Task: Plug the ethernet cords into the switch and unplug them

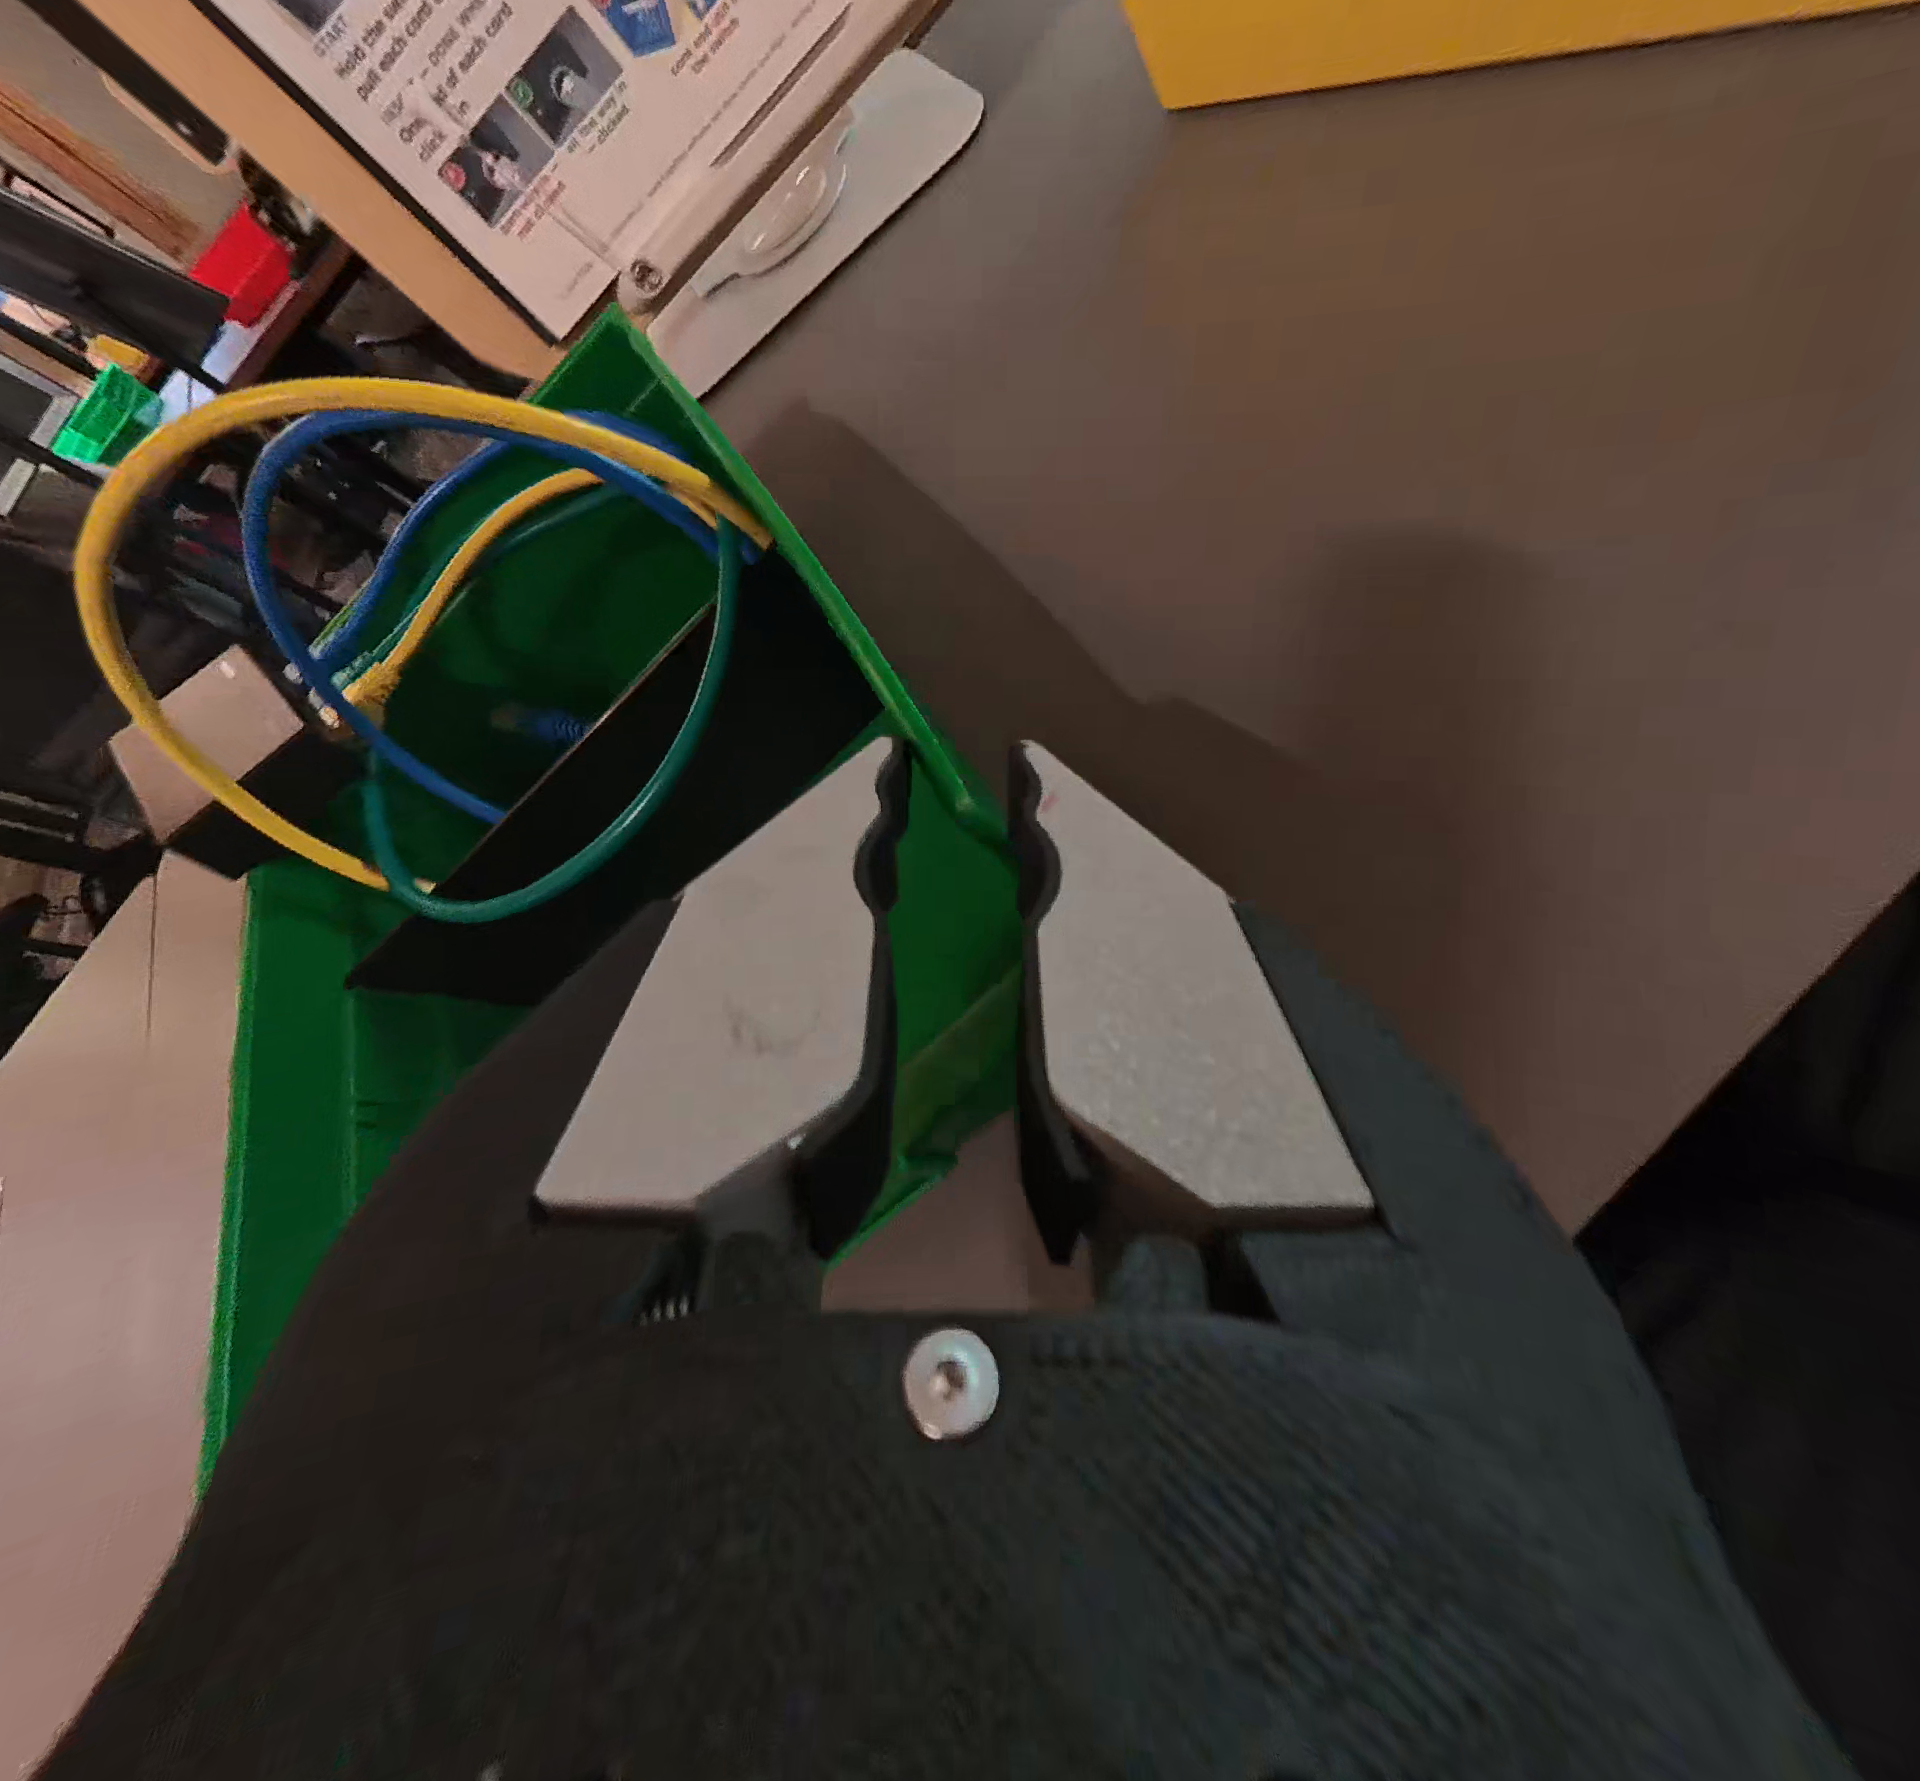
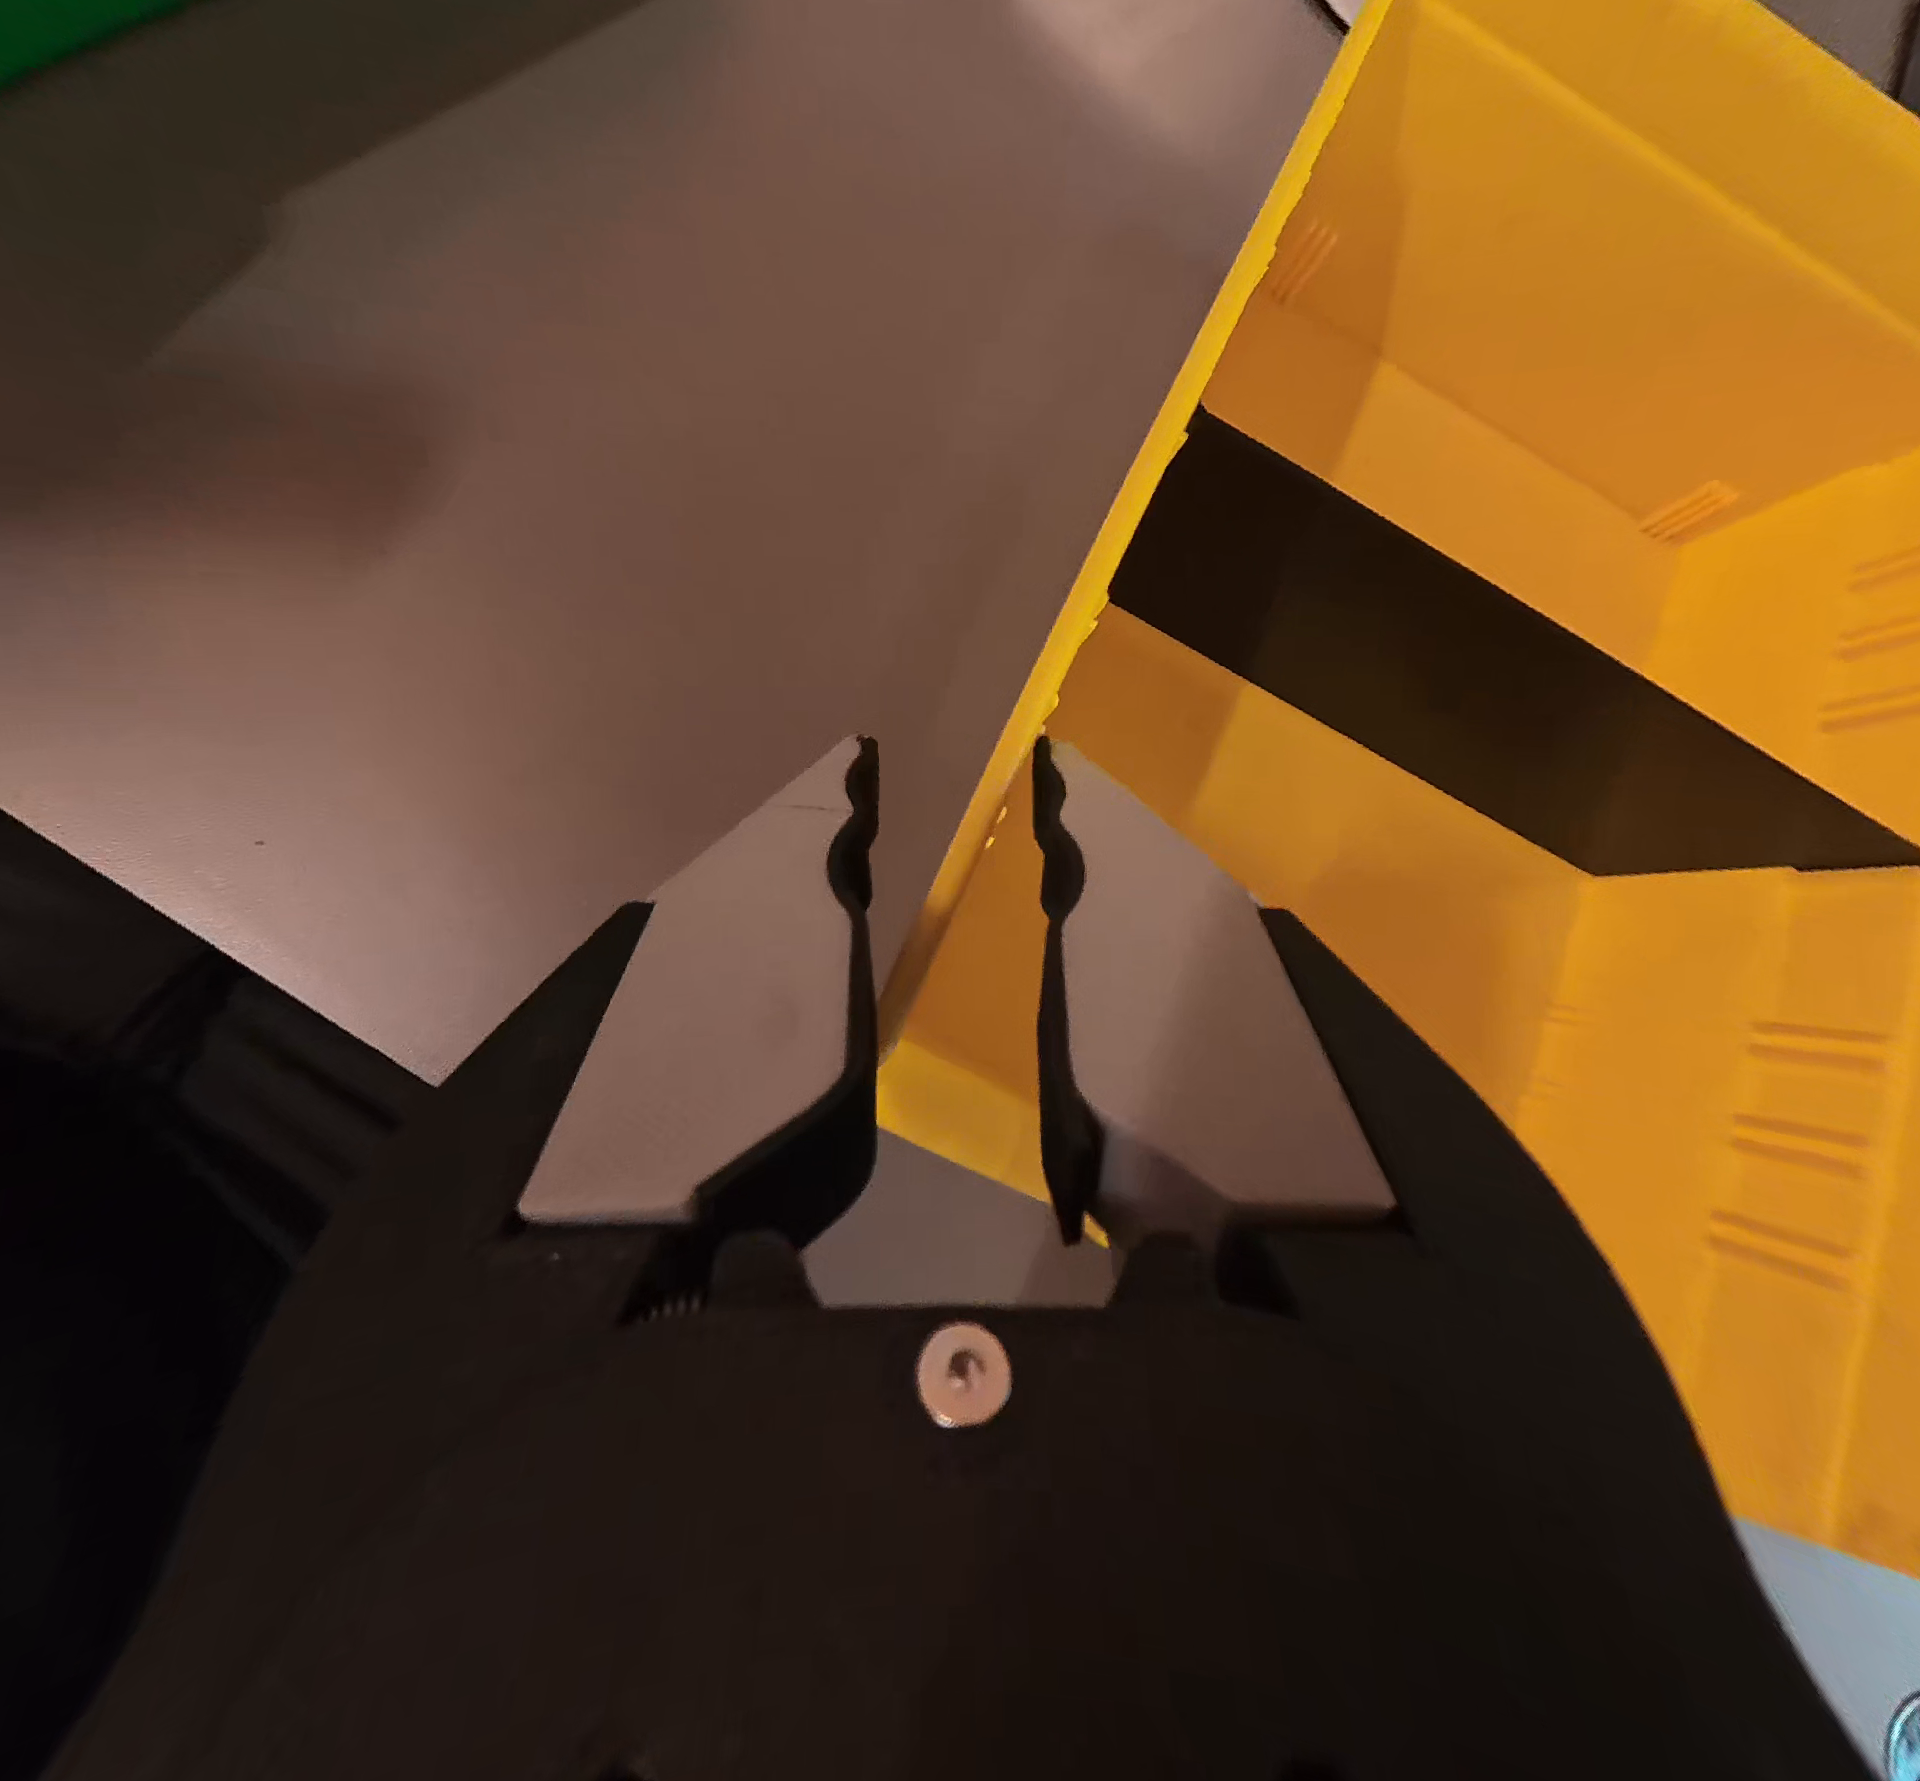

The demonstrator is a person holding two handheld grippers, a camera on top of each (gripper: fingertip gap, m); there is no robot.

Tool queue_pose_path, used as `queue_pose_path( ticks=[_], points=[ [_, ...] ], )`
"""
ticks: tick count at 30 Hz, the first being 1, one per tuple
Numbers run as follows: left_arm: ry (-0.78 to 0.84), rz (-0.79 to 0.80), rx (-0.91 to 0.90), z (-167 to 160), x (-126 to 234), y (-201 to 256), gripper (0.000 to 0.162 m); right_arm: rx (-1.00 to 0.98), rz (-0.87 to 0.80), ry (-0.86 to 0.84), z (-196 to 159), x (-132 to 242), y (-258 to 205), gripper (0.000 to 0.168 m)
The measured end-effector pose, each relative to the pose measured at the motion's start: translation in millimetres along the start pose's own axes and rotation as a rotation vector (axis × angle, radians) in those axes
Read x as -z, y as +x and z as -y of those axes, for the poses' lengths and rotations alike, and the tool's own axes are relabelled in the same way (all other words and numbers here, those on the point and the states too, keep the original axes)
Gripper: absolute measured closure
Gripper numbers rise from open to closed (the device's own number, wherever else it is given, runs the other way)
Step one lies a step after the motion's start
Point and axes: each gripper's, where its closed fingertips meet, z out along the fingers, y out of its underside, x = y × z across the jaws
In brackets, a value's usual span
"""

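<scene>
At left of the left wrist view, yellow cord (image 1: 114,609), blue cord (image 1: 312,651) and green cord (image 1: 686,775) loop inside a green bin (image 1: 301,1056), apparently reaching the switch (image 1: 208,734) (blurred). Left gripper (image 1: 956,765) gapes, empty, straddling the bin's wall. Only the right wrist view shows the right gripper (image 2: 956,755), parted, empty, over a yellow bin (image 2: 1558,277) rim.

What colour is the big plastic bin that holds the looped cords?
Green: the plastic bin, seen best in the left wrist view.
</scene>
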Motion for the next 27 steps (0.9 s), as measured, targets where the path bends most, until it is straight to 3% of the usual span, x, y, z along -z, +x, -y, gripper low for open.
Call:
queue_pose_path(
  ticks=[6,12,15,20,22,25,27],
  points=[
    [-0.116,0.101,0.064,-47,10,-62,0.156,0.027,-0.138,-0.072,-21,10,37,0.166],
    [-0.15,0.133,0.281,-98,31,-120,0.155,-0.1,-0.084,-0.084,-44,23,61,0.168],
    [-0.183,0.136,0.329,-112,37,-127,0.155,-0.181,-0.099,-0.105,-53,28,72,0.166],
    [-0.204,0.027,0.231,-85,33,-86,0.158,-0.228,-0.17,-0.131,-66,35,90,0.165],
    [-0.178,-0.045,0.166,-63,30,-58,0.153,-0.251,-0.152,-0.113,-66,35,91,0.166],
    [-0.17,-0.022,0.078,-46,23,-39,0.145,-0.205,-0.127,-0.109,-60,32,79,0.168],
    [-0.159,-0.007,0.004,-42,19,-30,0.14,-0.148,-0.059,-0.087,-47,28,58,0.149]
  ],
)
